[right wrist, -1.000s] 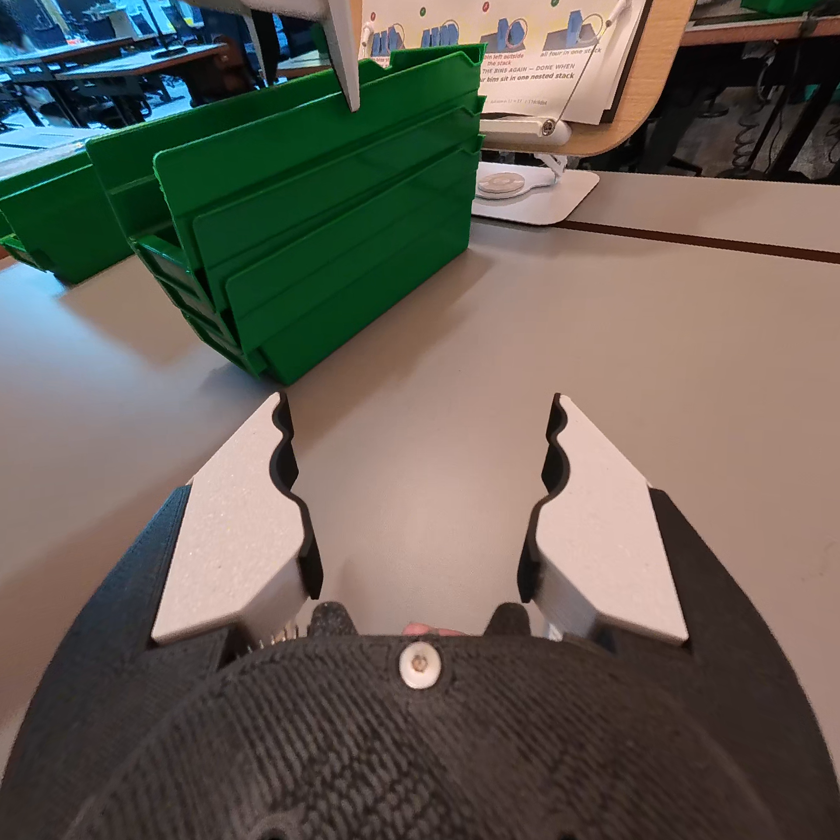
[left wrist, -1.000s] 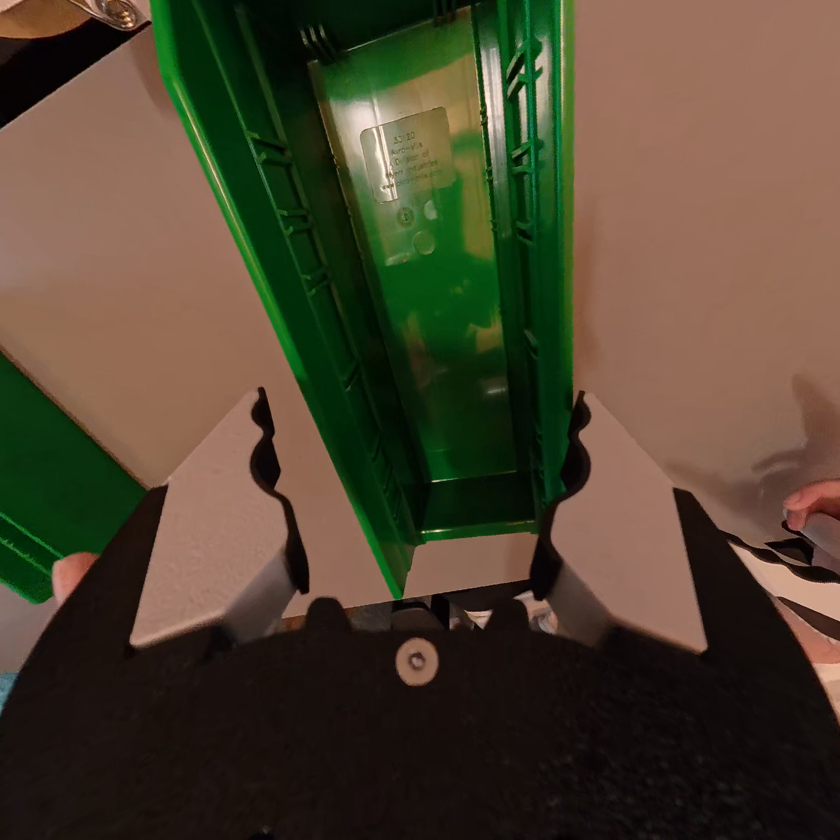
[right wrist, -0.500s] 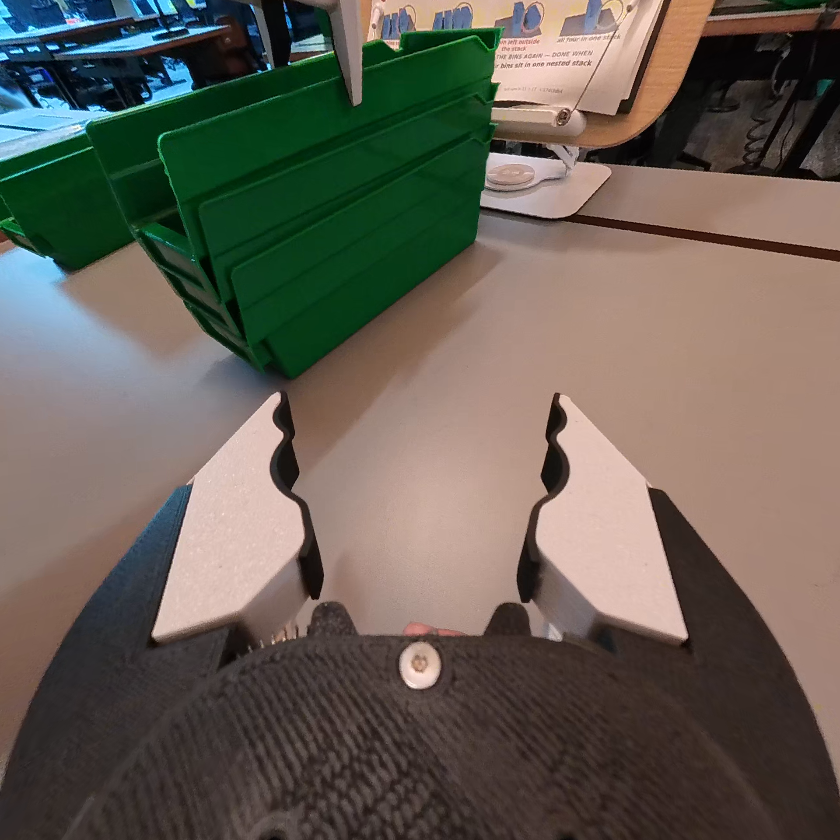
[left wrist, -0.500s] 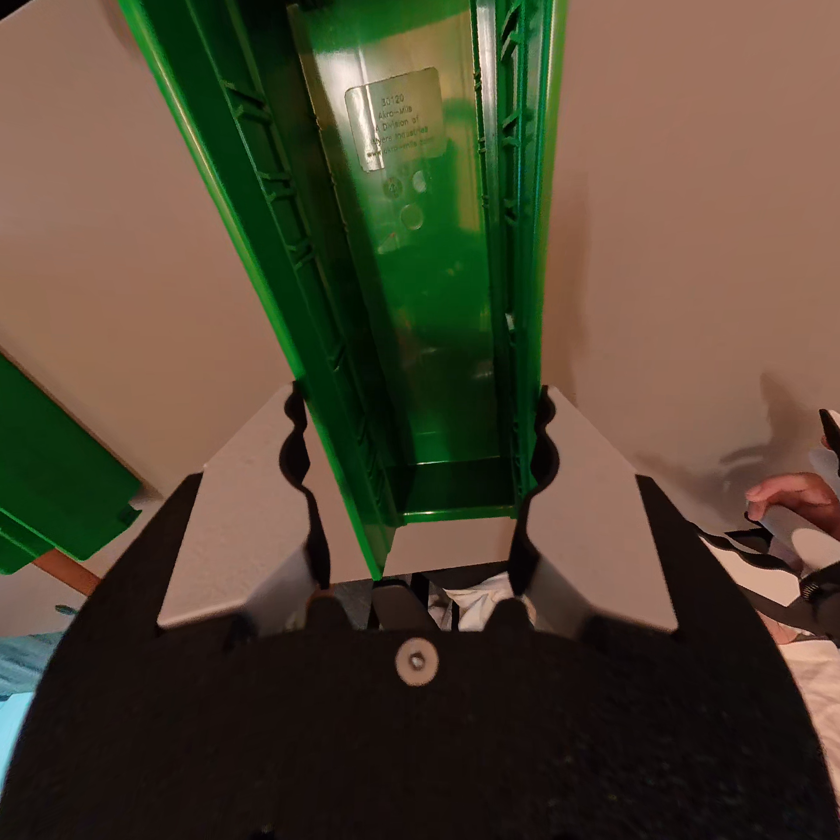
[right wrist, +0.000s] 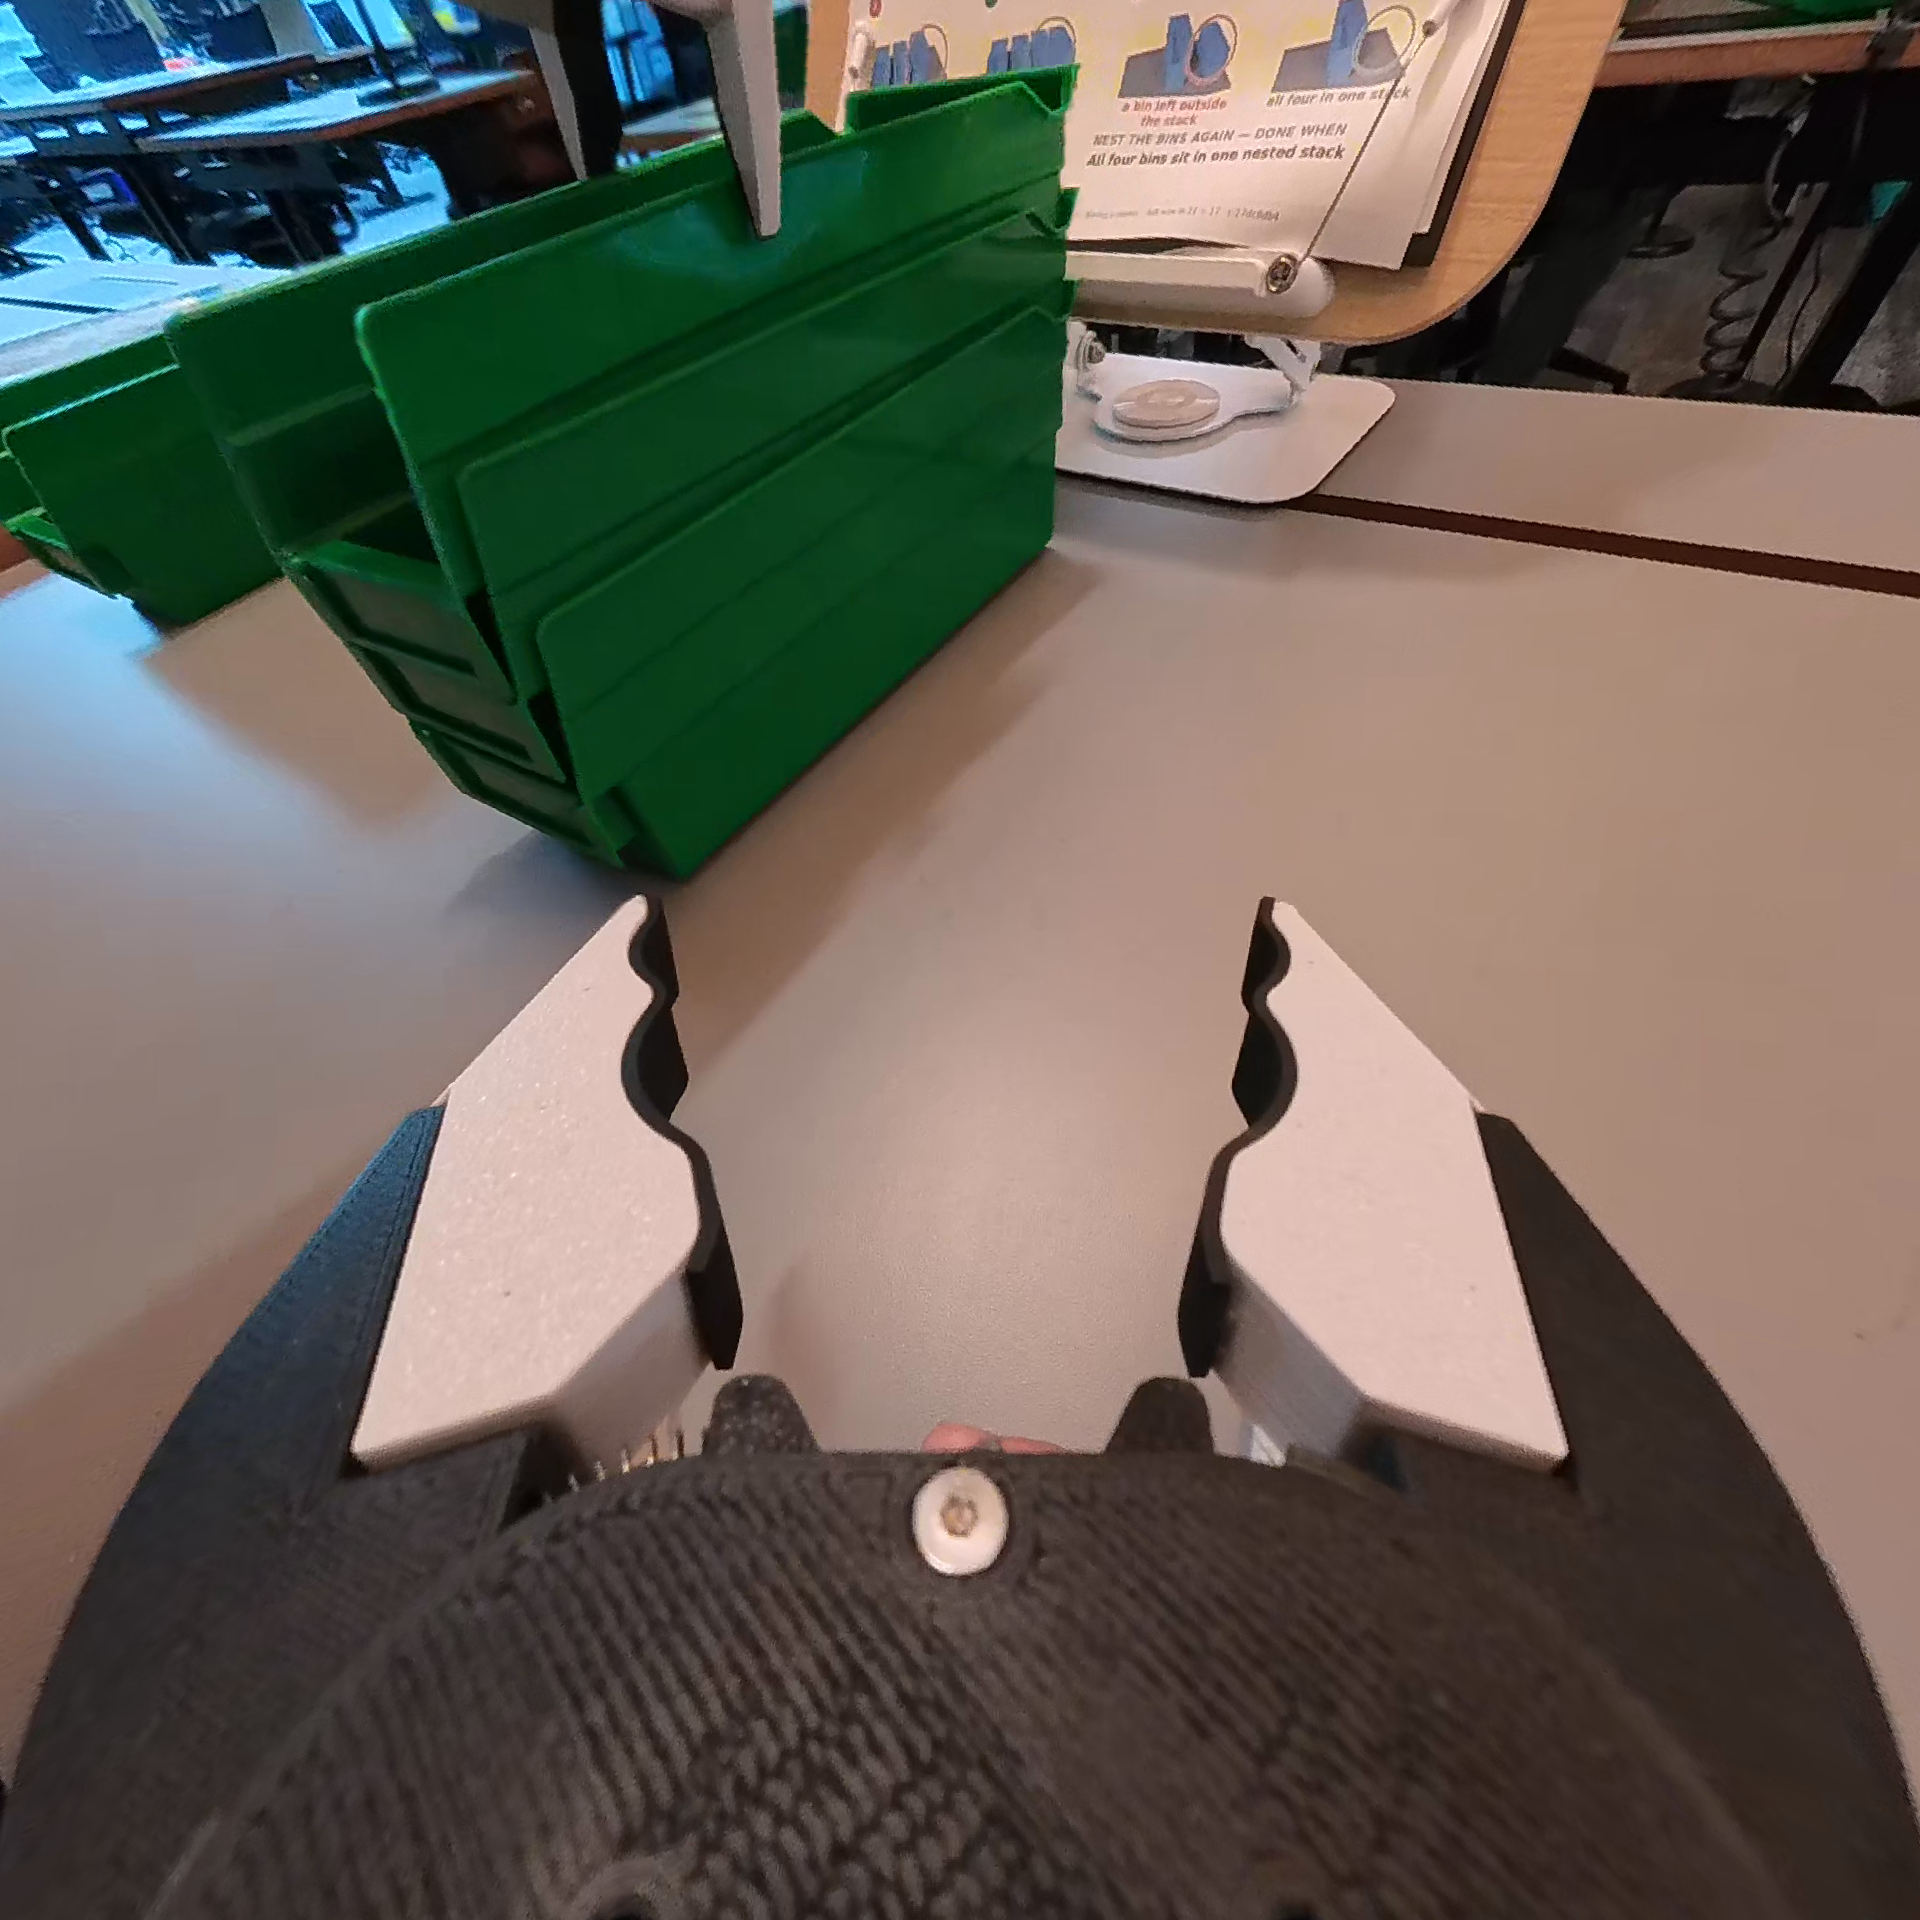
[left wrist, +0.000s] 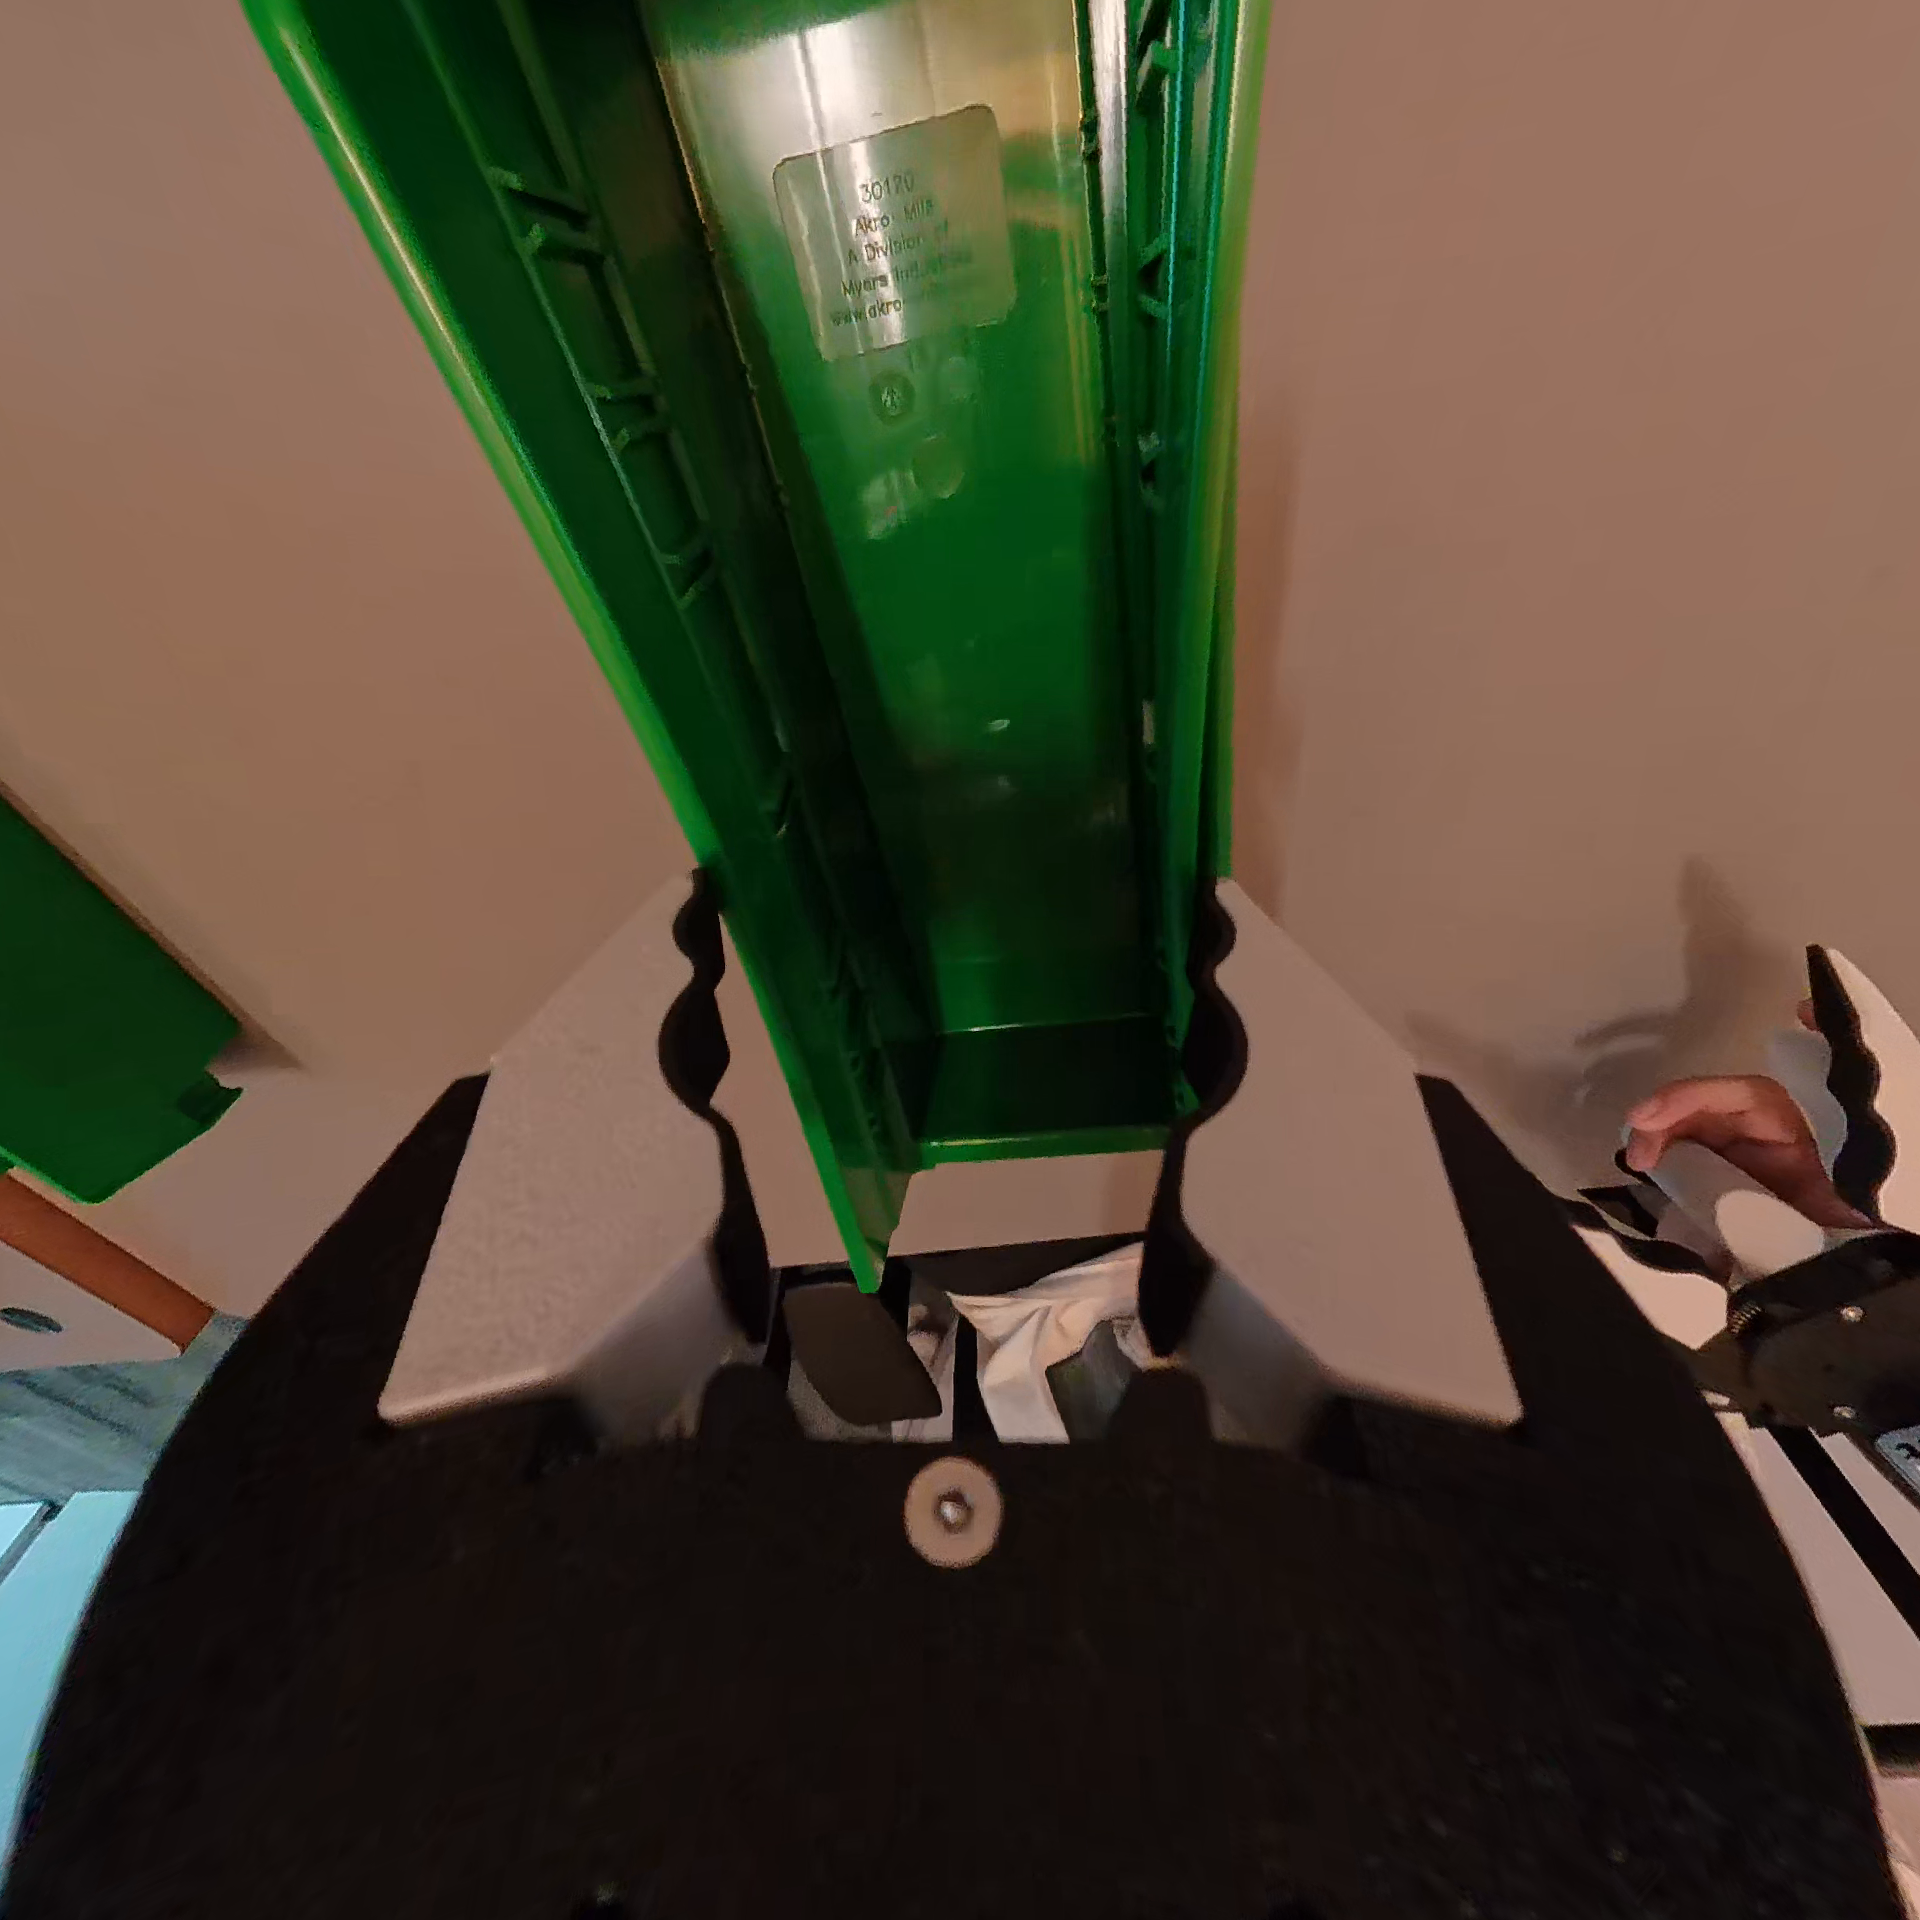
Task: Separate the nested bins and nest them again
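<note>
Bins first, going left to right: at the far left of the right wrist view a separate green bin (right wrist: 114, 499) sits on the grey surface (right wrist: 1351, 831), well apart from our right hand-held gripper, and beside it stands the nested stack (right wrist: 727, 540), three or four glossy green plastic shells, their stepped side walls showing as overlapping ledges. We judge that the loose bin belongs to the separating half of the task and that the stack is being worked on now. Our left hand-held gripper (left wrist: 956, 1039) comes down from above over the top bin (left wrist: 977, 623), looking into its long, narrow, shiny interior with ribbed walls and a moulded plate on the floor. Its two white fingers with black wavy pads straddle the bin's end; the right pad lies against the outer wall, while a gap shows between the left pad and the flared rim, so we call it narrowed around the bin but not clearly clamped. That straddling pose suits lifting the top shell straight out, or seating it. In the right wrist view one of those fingers (right wrist: 753, 135) shows as a pale wedge touching the stack's upper edge. Our right hand-held gripper (right wrist: 961, 1039) hovers low over bare surface near the stack's front corner, fingers spread wide and holding nothing, probably waiting to steady the lower bins. Farther right stands a wooden clipboard stand (right wrist: 1226, 281) with an instruction sheet.
</note>
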The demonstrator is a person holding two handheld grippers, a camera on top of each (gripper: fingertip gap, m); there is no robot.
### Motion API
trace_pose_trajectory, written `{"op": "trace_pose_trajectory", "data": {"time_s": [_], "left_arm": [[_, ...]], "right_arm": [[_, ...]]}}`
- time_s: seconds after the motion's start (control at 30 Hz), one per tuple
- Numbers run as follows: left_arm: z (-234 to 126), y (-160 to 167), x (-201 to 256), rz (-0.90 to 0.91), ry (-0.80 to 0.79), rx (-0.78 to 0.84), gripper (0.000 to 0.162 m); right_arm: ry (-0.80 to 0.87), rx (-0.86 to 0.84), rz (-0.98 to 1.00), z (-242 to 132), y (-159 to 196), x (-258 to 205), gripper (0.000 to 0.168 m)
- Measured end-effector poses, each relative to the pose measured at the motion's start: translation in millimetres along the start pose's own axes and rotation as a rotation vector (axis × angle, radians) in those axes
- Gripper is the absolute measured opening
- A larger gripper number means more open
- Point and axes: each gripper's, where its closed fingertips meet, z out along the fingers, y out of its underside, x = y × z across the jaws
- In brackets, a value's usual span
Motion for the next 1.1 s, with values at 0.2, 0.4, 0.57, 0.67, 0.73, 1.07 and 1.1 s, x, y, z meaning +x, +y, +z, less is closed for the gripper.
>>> {"op": "trace_pose_trajectory", "data": {"time_s": [0.2,0.4,0.57,0.67,0.73,1.07,1.1], "left_arm": [[-8,3,-2,0.001,-0.023,-0.021,0.087],[-21,2,-1,0.01,-0.031,-0.012,0.086],[-35,3,-2,0.01,-0.03,0.003,0.086],[-47,4,-3,0.021,-0.046,0.009,0.086],[-58,5,-6,0.02,-0.053,0.018,0.087],[-135,15,-68,-0.01,-0.064,0.11,0.089],[-138,17,-80,-0.024,-0.067,0.117,0.089]], "right_arm": [[-0.006,-0.004,0.007,1,2,0,0.108],[-0.013,-0.014,0.007,4,5,-2,0.108],[-0.019,-0.015,0.002,4,5,-4,0.108],[-0.02,-0.015,-0.002,4,5,-6,0.108],[-0.02,-0.015,-0.005,3,5,-6,0.109],[-0.02,-0.023,-0.005,4,7,-6,0.109],[-0.02,-0.025,-0.006,5,8,-6,0.109]]}}
